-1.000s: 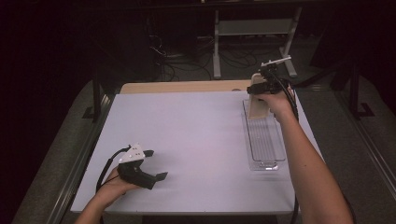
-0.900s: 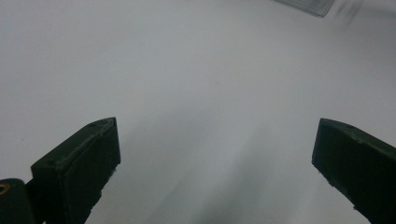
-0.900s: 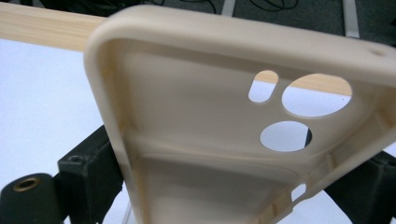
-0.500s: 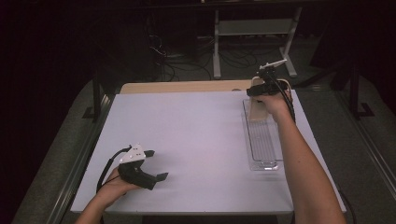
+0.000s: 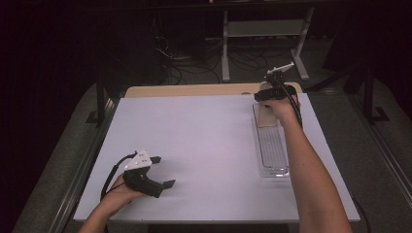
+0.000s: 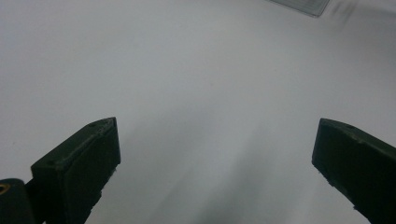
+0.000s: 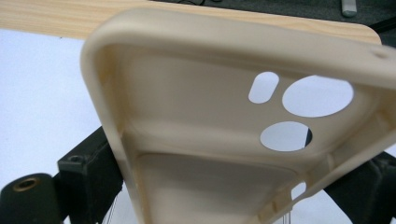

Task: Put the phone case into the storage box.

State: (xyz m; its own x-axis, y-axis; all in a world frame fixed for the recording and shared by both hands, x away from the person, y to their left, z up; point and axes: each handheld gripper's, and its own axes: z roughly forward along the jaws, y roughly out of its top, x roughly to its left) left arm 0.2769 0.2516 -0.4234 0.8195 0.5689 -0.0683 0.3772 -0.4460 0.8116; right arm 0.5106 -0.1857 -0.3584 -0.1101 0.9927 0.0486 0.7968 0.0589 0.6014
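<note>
A beige phone case [image 5: 266, 116] with camera cut-outs is over the far end of a clear plastic tray [image 5: 272, 154] at the table's right. My right gripper [image 5: 265, 99] is shut on it. In the right gripper view the case [image 7: 210, 116] shows its hollow inner side, and the black fingers [image 7: 91, 177] clamp its lower edges. Whether the case touches the tray I cannot tell. My left gripper [image 5: 164, 171] rests at the front left of the table, open, with nothing between its fingers [image 6: 79, 172].
A white sheet [image 5: 204, 131] covers the table, with a wooden strip [image 5: 194, 90] bare along the far edge. A corner of the tray [image 6: 301, 4] shows far off in the left gripper view. Beyond the table are a dark floor, cables and a metal stand [image 5: 262, 29].
The right hand has turned, and the case has swung from above the hand down to the tray's far end. The left gripper has stayed in place.
</note>
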